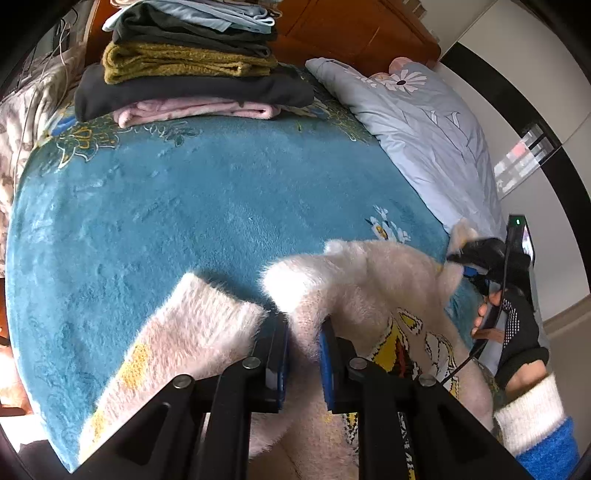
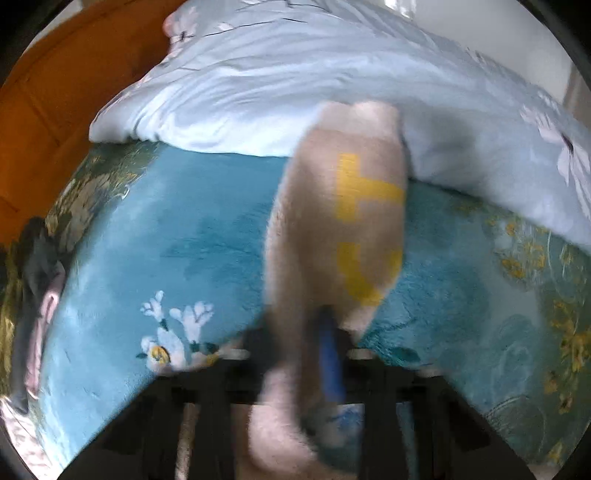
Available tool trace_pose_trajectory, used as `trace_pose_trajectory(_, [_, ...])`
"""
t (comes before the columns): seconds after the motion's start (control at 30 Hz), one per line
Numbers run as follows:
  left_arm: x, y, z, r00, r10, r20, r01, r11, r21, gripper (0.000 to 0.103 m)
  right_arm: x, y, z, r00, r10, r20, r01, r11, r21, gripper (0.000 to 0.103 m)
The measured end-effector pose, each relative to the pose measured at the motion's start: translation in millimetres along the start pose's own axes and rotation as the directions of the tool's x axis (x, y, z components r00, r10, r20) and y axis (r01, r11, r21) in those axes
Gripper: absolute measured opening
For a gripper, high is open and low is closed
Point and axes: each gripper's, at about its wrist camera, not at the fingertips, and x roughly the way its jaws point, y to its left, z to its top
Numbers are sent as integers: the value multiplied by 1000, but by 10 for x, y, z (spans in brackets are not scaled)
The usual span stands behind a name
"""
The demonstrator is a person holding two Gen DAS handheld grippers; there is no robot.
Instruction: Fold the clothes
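A fuzzy pale pink sweater (image 1: 369,295) with yellow and black graphics lies over the near right part of the teal bed blanket (image 1: 184,206). My left gripper (image 1: 304,332) is shut on a fold of it, with one sleeve (image 1: 177,332) hanging to the left. My right gripper (image 1: 461,258) shows at the far right of the left wrist view, shut on another part of the sweater. In the blurred right wrist view my right gripper (image 2: 317,332) holds a sleeve (image 2: 332,206) with yellow letters, raised over the blanket (image 2: 166,240).
A stack of folded clothes (image 1: 192,74) sits at the far end of the bed against the wooden headboard (image 1: 351,29). A light blue flowered duvet (image 1: 424,122) lies along the right side, also in the right wrist view (image 2: 295,74).
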Motion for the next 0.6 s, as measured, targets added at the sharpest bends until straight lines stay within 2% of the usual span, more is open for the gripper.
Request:
trace_pose_trajectory(0.1, [-11,24,7,1000,-26,0,26,1000,-4,17,-280,-254,-36,997,61,41,-62,998,30,10])
trace_pose_trajectory(0.2, [-26,39,13,998,-59,1,59,998,-5,16,-665,-531,-63,985,135,104,-140,989,38,9])
trace_pose_trajectory(0.37, [-77,-12,10,987,-161,4,161,987,14,16,-1679,-1219,-353,929,256,268,-272,962,22,9])
trace_pose_trajectory(0.47, [-41,-113,-12,973,-227,-27,228,972,59,16,-2094,-1740,-703,901,272,338,-313,947,71,9])
trace_pose_trajectory(0.53, [17,-190,-45,962,-265,-68,270,959,84,17,-2136,-2055,-957,901,265,344,-326,936,133,9])
trace_pose_trajectory(0.6, [77,-299,-115,948,-293,-123,306,945,115,18,-2055,-2448,-1349,923,225,312,-300,928,221,9])
